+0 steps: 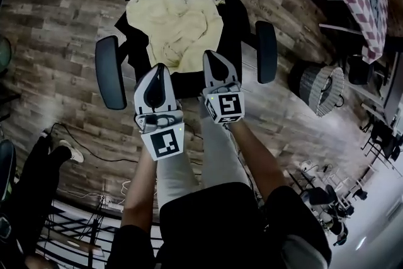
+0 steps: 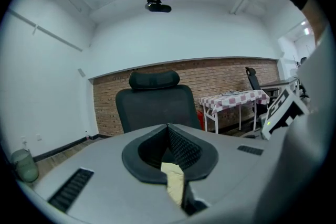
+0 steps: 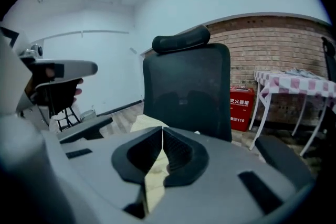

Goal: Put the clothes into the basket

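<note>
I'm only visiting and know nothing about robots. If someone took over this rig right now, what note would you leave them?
Left gripper: jaws shut, empty, at the near edge of the yellow garment.
Right gripper: jaws shut, empty, alongside the left one.
Things: the garment lies crumpled on the office chair; the basket stands on the floor to the right.
Done: nothing picked up yet.
Left: open the jaws, grasp the garment, carry it to the basket.
</note>
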`<action>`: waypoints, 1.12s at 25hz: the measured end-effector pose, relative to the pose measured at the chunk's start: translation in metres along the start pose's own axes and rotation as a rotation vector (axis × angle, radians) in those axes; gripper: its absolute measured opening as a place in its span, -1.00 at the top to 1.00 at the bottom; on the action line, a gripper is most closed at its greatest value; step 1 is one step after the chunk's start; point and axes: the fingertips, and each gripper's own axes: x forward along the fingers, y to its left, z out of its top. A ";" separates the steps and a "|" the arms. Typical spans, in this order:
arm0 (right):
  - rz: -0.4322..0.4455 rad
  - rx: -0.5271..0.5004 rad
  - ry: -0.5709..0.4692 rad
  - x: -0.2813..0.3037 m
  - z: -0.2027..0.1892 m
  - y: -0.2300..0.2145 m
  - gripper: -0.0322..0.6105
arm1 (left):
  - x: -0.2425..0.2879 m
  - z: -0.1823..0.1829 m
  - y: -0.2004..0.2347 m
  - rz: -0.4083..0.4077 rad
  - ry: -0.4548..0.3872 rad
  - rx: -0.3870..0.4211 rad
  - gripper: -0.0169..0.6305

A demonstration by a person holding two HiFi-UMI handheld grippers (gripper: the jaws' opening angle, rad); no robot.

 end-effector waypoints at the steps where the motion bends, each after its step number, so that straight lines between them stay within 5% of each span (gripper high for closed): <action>1: 0.002 0.001 0.013 0.009 -0.011 0.000 0.87 | 0.002 -0.007 0.001 -0.005 0.001 -0.003 0.91; 11: 0.121 -0.077 0.137 0.088 -0.079 0.002 0.84 | 0.035 -0.061 0.004 0.000 0.010 -0.048 0.91; 21: 0.359 -0.169 0.290 0.149 -0.098 0.015 0.08 | 0.058 -0.070 0.007 0.047 0.021 -0.087 0.91; 28: 0.432 -0.214 0.432 0.179 -0.120 0.018 -0.12 | 0.064 -0.074 0.006 0.051 0.033 -0.098 0.91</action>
